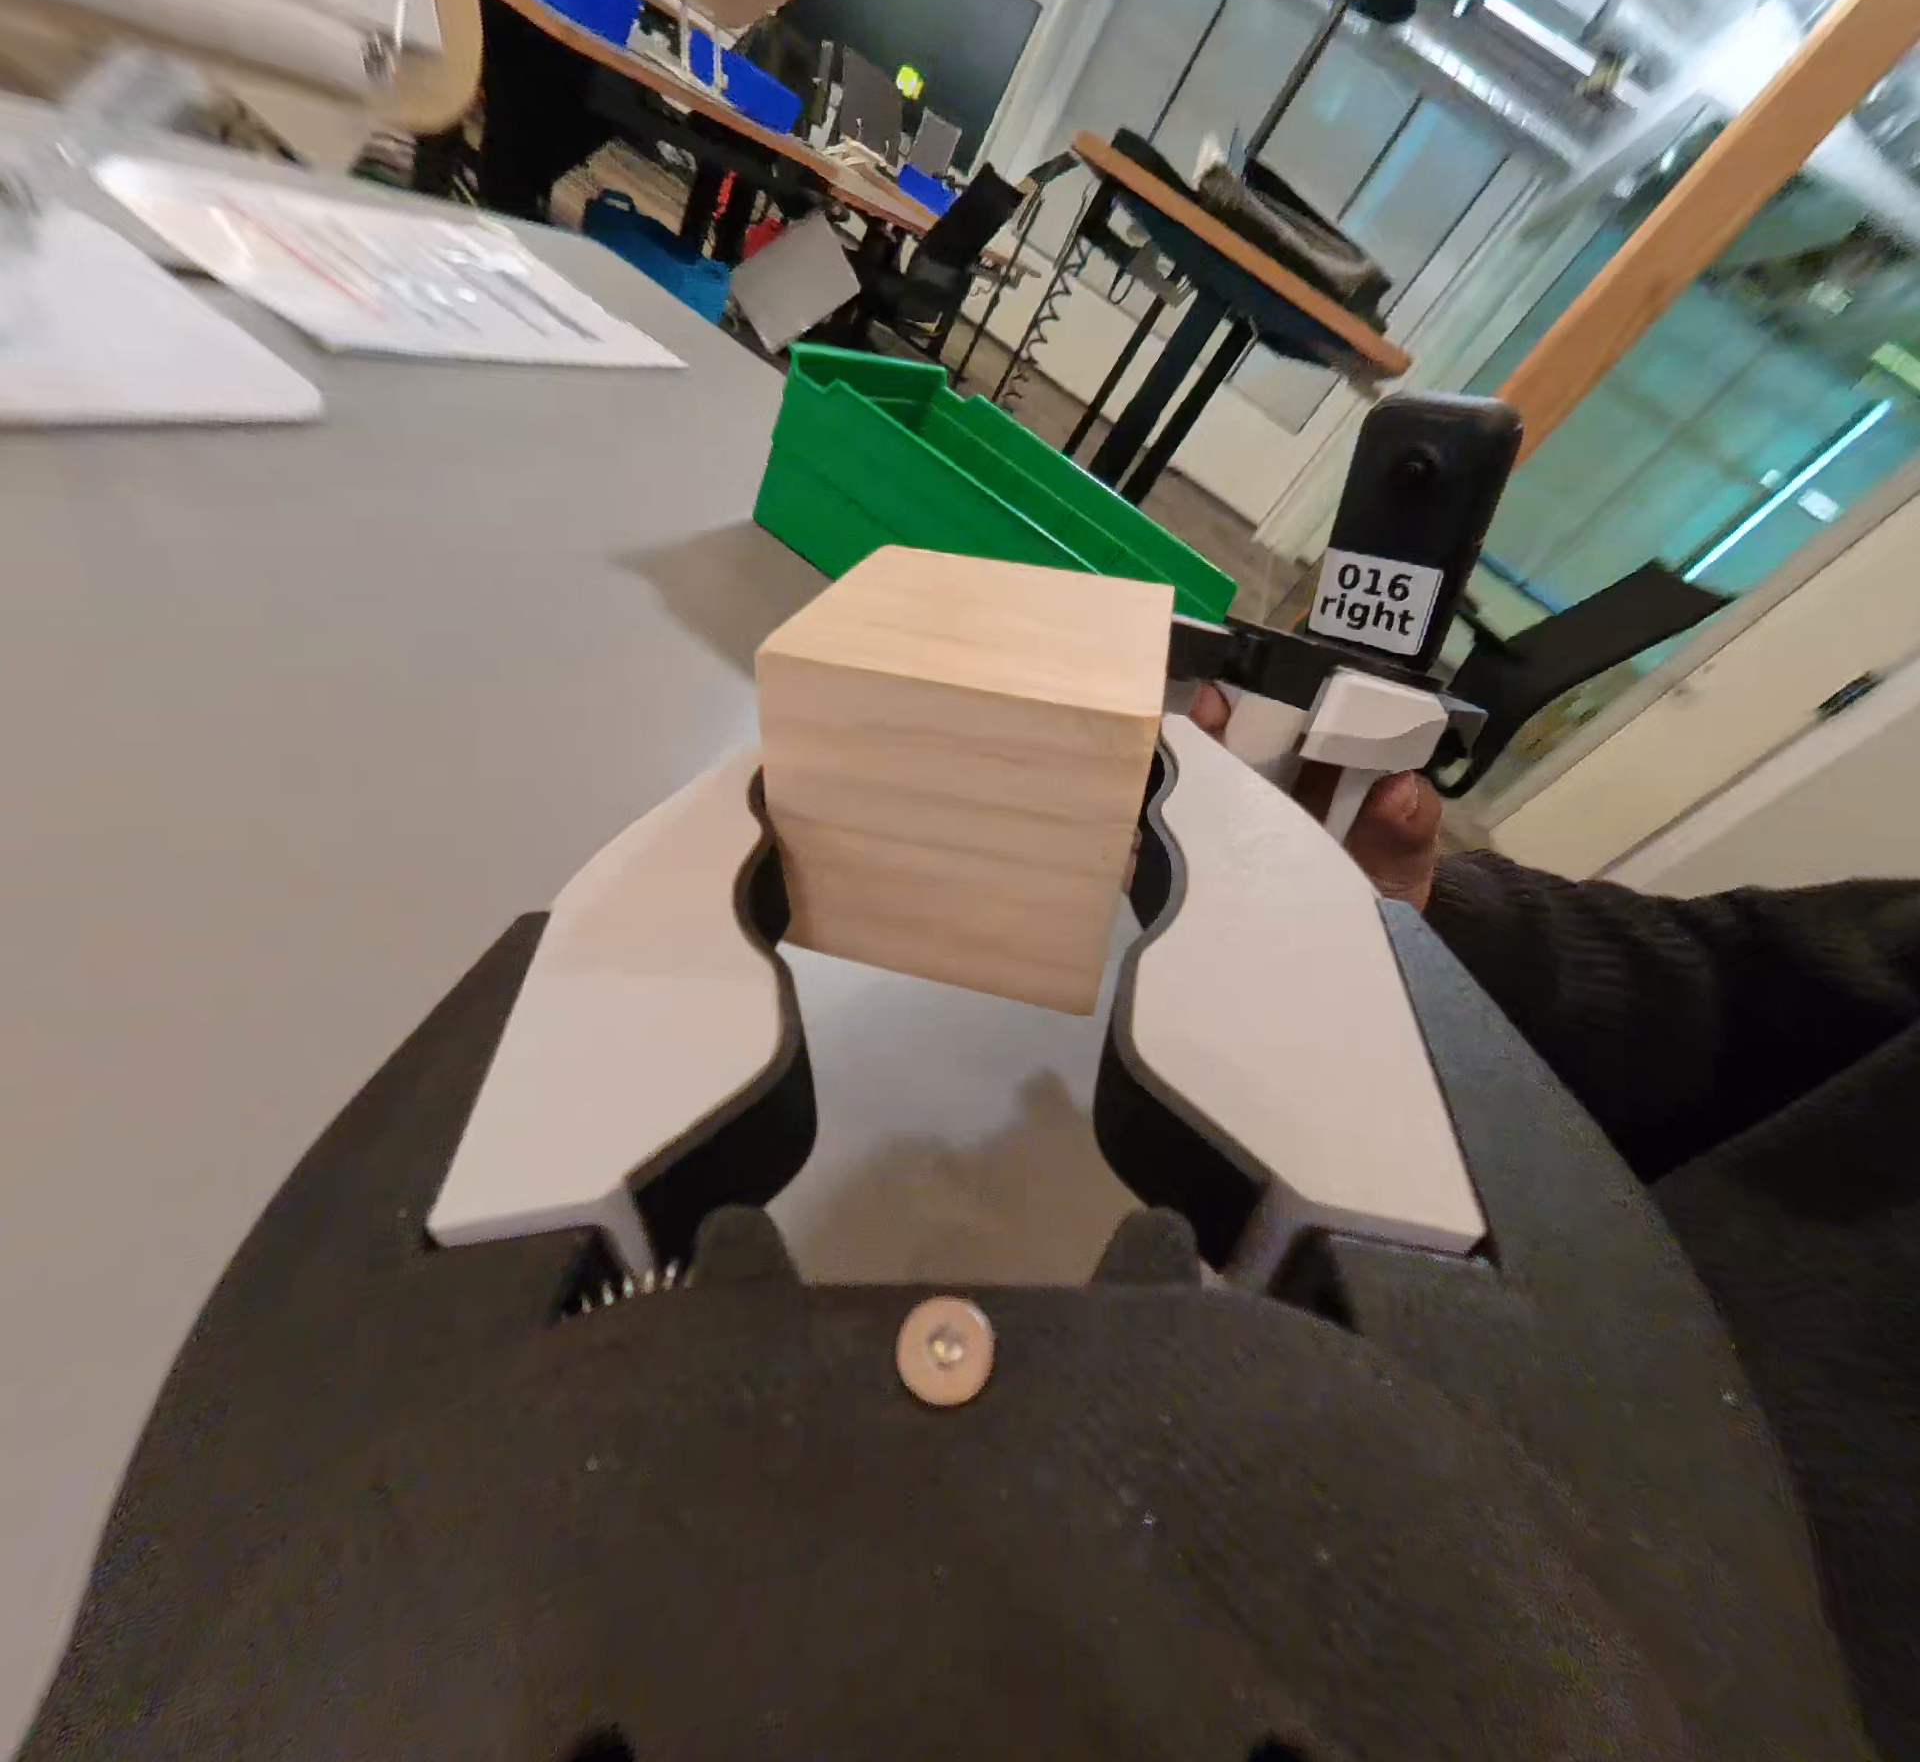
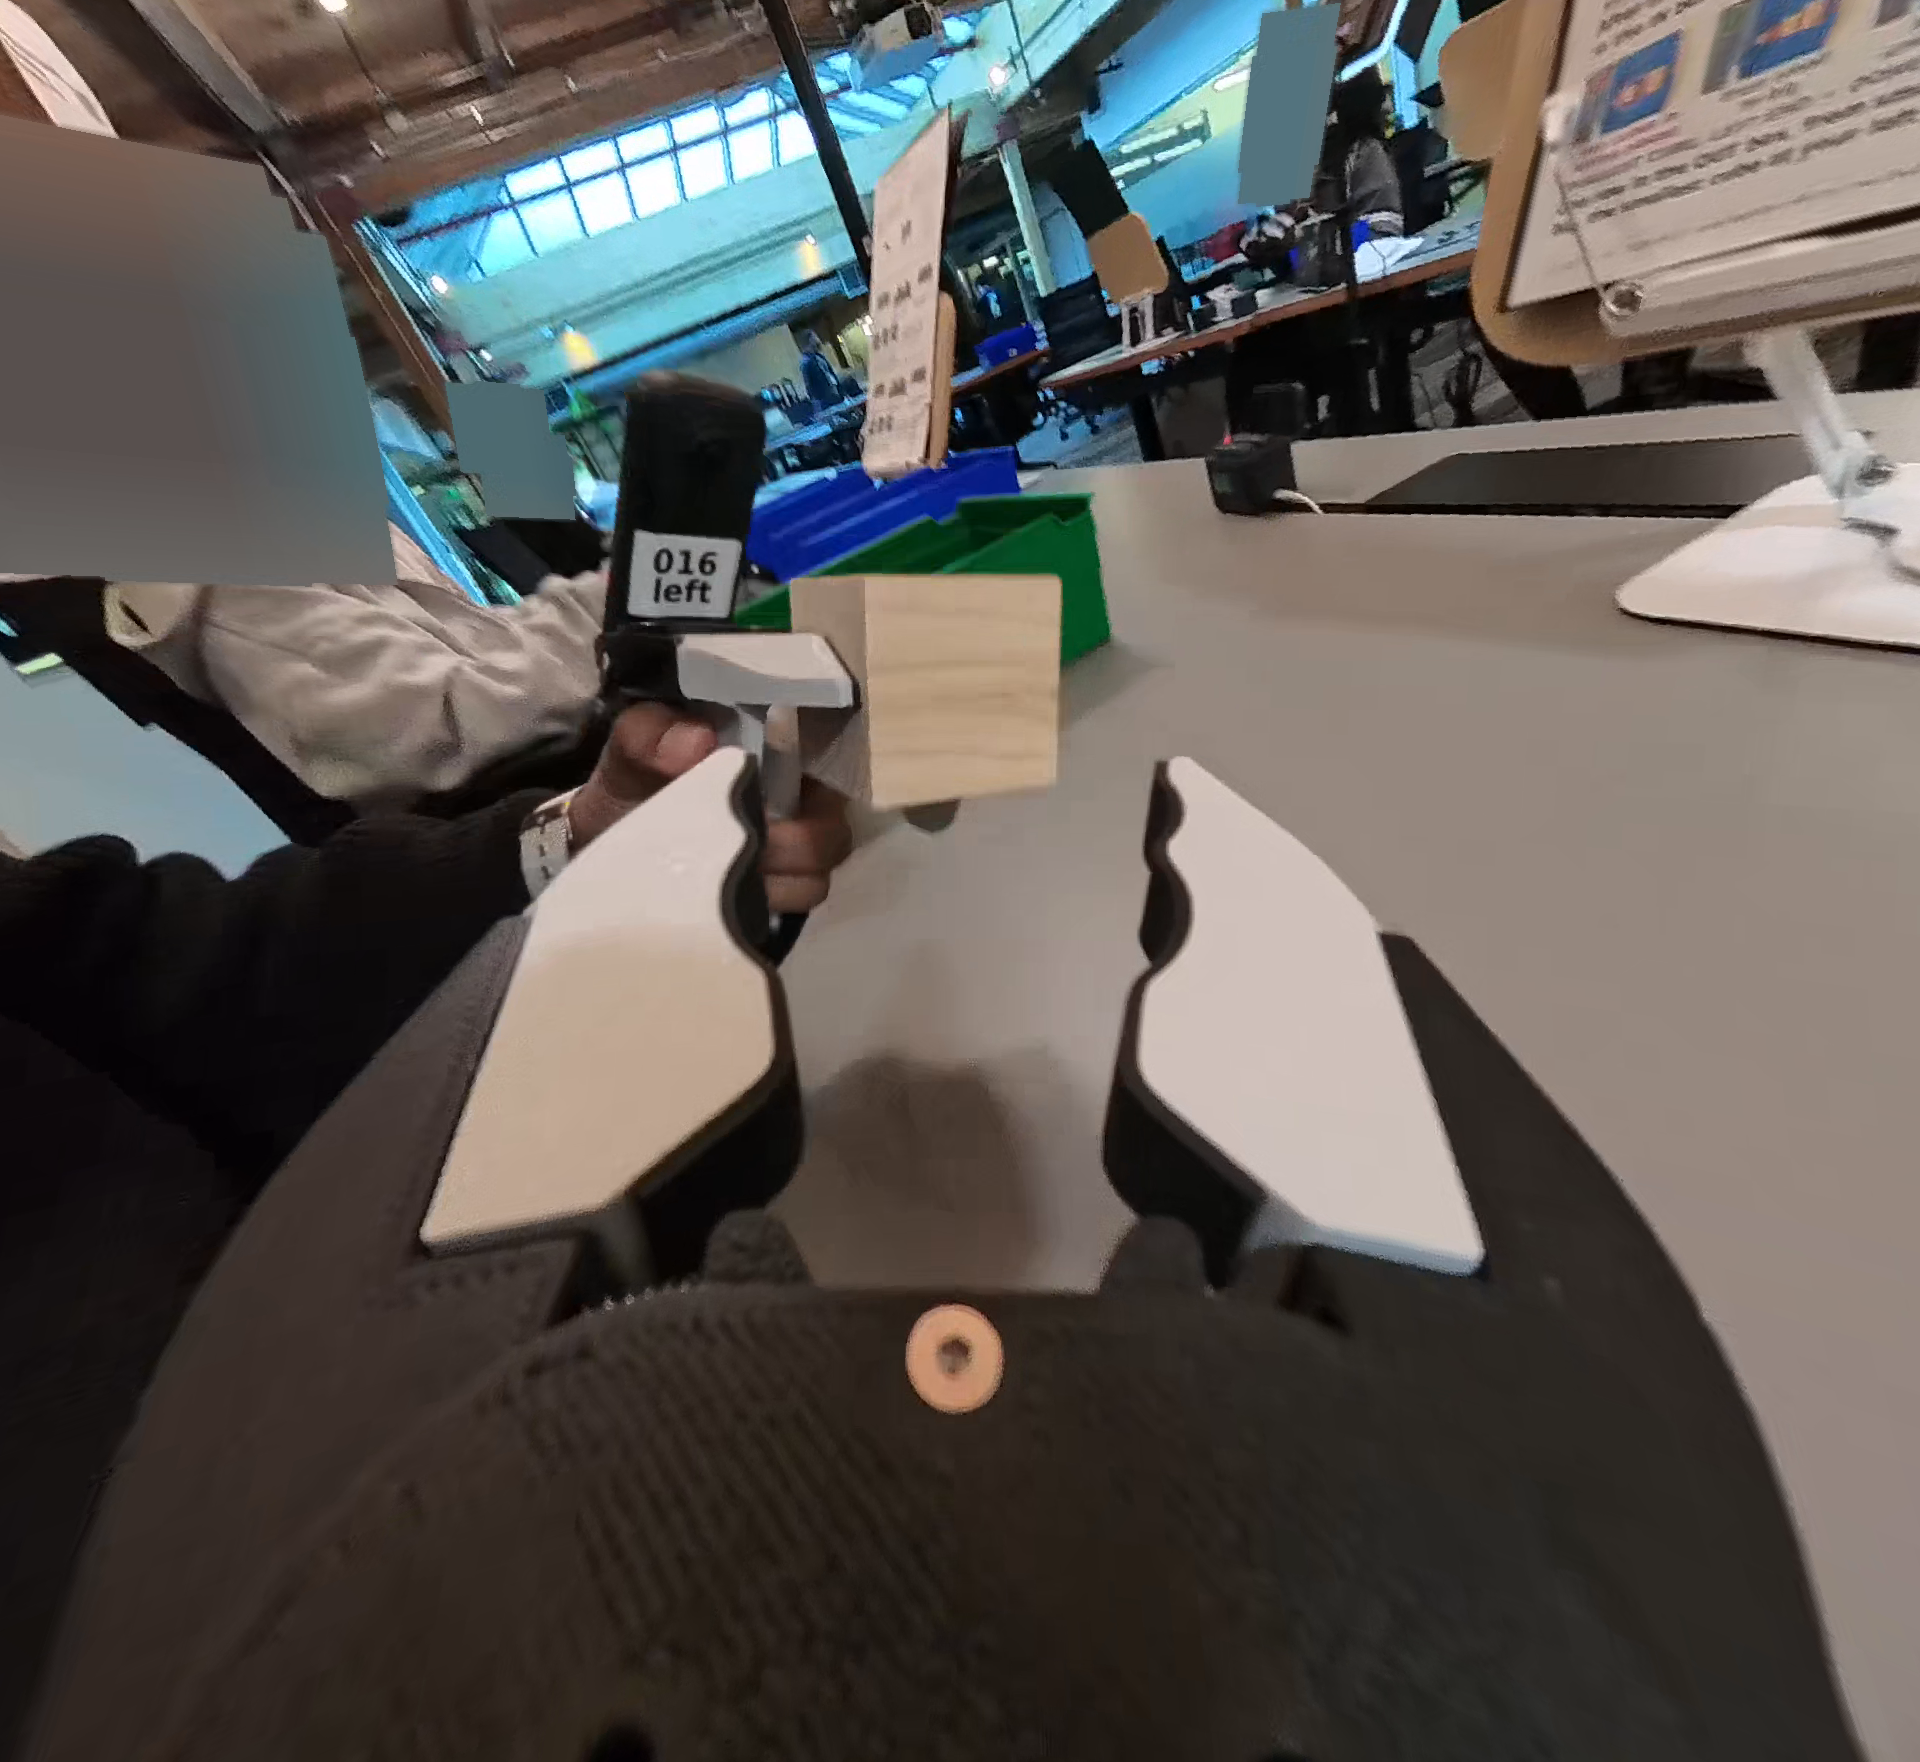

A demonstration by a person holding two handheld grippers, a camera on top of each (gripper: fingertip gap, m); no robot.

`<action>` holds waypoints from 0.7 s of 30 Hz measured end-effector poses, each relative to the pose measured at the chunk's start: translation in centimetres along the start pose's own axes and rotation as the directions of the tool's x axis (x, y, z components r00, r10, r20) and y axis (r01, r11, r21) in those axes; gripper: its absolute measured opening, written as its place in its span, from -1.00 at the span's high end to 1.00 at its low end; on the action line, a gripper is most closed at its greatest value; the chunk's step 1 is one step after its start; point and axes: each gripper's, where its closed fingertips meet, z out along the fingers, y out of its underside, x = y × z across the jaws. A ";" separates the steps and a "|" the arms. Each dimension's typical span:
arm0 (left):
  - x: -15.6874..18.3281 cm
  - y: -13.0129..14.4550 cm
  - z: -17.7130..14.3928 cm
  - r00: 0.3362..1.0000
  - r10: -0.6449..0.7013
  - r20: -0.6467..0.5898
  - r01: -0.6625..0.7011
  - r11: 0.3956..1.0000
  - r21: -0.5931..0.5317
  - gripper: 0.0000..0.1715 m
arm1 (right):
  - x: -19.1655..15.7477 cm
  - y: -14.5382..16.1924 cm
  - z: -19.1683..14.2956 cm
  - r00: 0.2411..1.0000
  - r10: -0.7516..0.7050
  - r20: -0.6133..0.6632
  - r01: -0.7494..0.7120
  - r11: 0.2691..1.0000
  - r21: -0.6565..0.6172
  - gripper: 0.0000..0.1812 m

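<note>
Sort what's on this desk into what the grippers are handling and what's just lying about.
In hand:
- wooden block, clamped in the left gripper, lifted off the grey table
- right gripper, open, holding nothing, near the block

Lying about:
- green bin
- papers
- white stand
- small black box

Pretty bright on my feeds: skylight windows [image 2: 665, 164] glow blue, soft shadows on the grey matte tabletop [image 2: 1455, 829], edges fisheye-warped and blurry.
</note>
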 end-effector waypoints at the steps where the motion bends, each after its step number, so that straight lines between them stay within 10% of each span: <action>1: -0.4 1.0 0.6 0.998 -0.055 0.000 0.055 0.998 -0.003 0.22 | 0.5 0.2 -0.2 1.000 -0.008 -0.003 0.008 1.000 -0.023 0.21; 21: -0.9 4.1 0.6 0.966 -0.226 -0.121 0.221 0.974 -0.056 0.23 | 1.3 4.9 1.5 0.985 0.157 0.077 -0.137 0.966 -0.217 0.24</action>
